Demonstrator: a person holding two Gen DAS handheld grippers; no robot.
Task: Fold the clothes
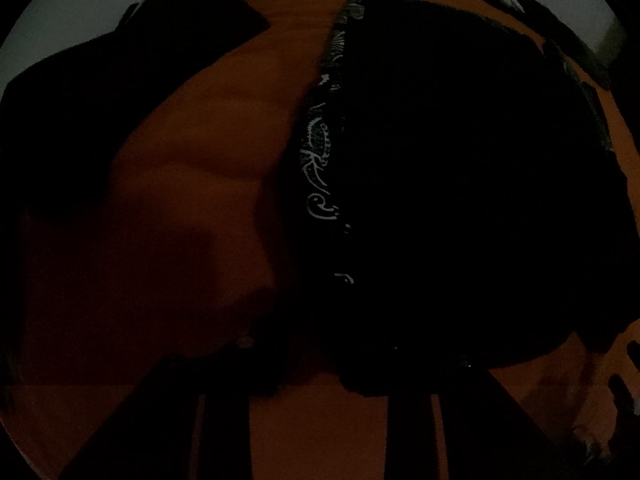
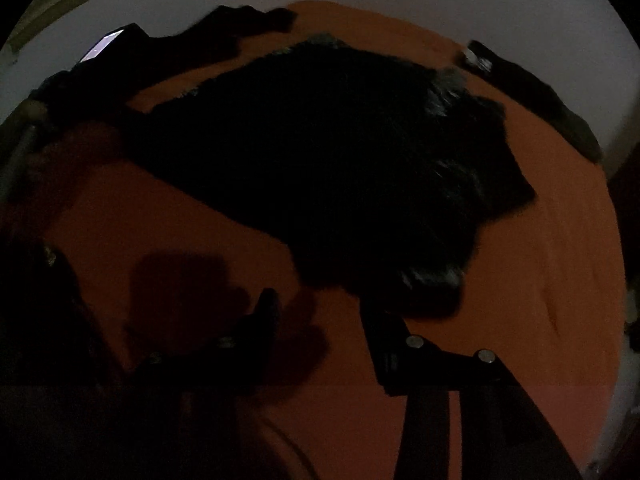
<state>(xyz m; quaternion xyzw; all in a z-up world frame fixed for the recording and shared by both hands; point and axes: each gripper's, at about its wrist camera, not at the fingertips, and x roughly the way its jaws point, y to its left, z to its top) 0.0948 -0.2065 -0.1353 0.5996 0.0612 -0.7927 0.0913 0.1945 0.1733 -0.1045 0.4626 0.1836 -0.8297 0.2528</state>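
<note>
The views are very dim. A dark garment [image 1: 460,180] with a white paisley edge [image 1: 316,160] lies spread on an orange cover [image 1: 180,220]. Low in the left wrist view my left gripper [image 1: 320,372] has its fingers apart, with the garment's near hem lying across the gap between the tips. Seen from the right wrist, the same dark garment [image 2: 340,152] fills the middle of the cover [image 2: 520,280]. My right gripper [image 2: 320,316] is open over bare orange cover, and its right finger [image 2: 376,320] meets the garment's near edge.
Another dark garment [image 1: 120,64] lies at the back left, seen again as dark cloth [image 2: 180,52] beside a lit screen [image 2: 102,44]. A dark patterned strip [image 2: 540,92] lies along the cover's far right edge. A pale wall rises behind.
</note>
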